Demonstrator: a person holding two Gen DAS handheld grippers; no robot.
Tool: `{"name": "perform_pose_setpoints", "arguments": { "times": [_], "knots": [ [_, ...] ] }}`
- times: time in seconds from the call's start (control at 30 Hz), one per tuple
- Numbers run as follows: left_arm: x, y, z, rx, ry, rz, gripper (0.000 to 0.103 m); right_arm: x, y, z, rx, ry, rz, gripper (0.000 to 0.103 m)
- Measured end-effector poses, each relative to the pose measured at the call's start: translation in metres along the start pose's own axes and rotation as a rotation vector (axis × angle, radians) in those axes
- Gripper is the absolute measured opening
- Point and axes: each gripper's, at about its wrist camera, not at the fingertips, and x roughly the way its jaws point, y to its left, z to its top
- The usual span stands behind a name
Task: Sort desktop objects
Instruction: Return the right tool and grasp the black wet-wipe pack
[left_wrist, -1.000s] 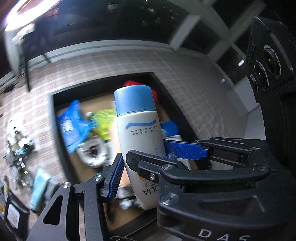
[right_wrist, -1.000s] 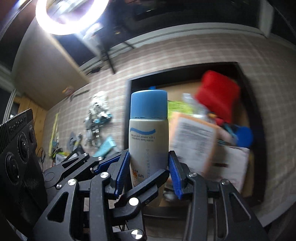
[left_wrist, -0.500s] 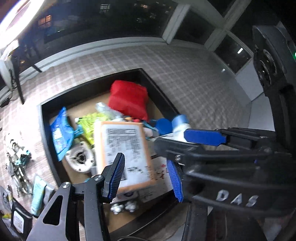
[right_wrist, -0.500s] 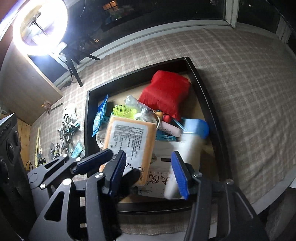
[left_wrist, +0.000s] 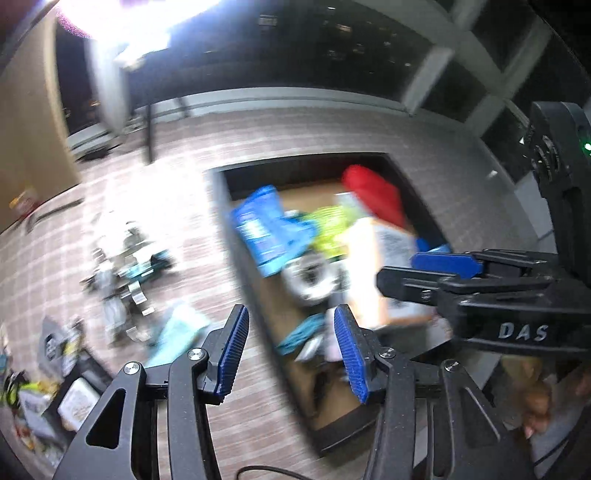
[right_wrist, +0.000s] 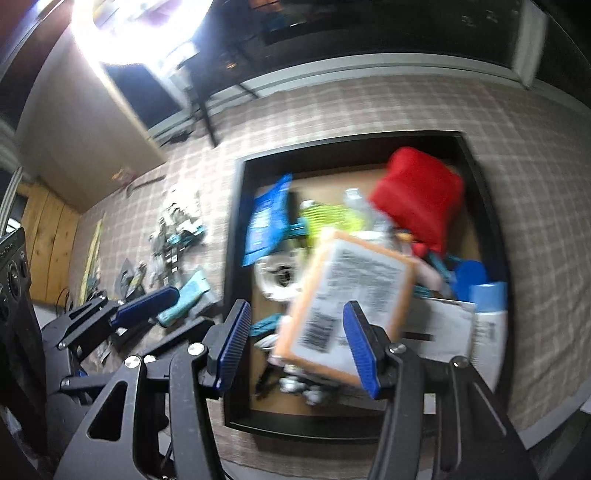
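A black tray (right_wrist: 236, 236) (left_wrist: 236, 258) holds a pile of sorted things: a red pouch (right_wrist: 417, 192), a blue packet (right_wrist: 267, 218), an orange-edged box (right_wrist: 351, 302) and the white bottle with a blue cap (right_wrist: 487, 321), lying at the tray's right side. My right gripper (right_wrist: 295, 347) is open and empty above the tray's near part. My left gripper (left_wrist: 291, 350) is open and empty over the tray's left edge. Both views are blurred by motion.
Loose items lie on the checked cloth left of the tray: a metal clip heap (left_wrist: 122, 266) (right_wrist: 177, 229), a teal packet (left_wrist: 177, 328) (right_wrist: 188, 299) and small cards and boxes (left_wrist: 70, 398) at the far left. A ring light (right_wrist: 136, 29) glares above.
A second ago both grippers held the blue-capped bottle upright. It now lies in the tray's right side, both grippers are open, and the views have swung left toward the loose items.
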Motion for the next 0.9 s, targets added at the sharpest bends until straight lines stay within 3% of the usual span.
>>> {"name": "perform_pose_setpoints", "arguments": {
  "times": [0.27, 0.43, 0.67, 0.9],
  "knots": [
    [-0.019, 0.095, -0.037, -0.083, 0.032, 0.102, 0.047, 0.038, 0.068, -0.005, -0.095, 0.060, 0.062, 0.052],
    [-0.024, 0.152, -0.062, -0.085, 0.079, 0.155, 0.047, 0.064, 0.111, -0.021, -0.115, 0.095, 0.093, 0.052],
    [-0.024, 0.198, -0.081, 0.004, 0.157, 0.143, 0.047, 0.096, 0.158, -0.038, -0.051, 0.132, 0.125, 0.052],
    [-0.014, 0.220, -0.085, 0.098, 0.207, 0.109, 0.048, 0.126, 0.195, -0.058, 0.062, 0.154, 0.167, 0.052]
  ]
}}
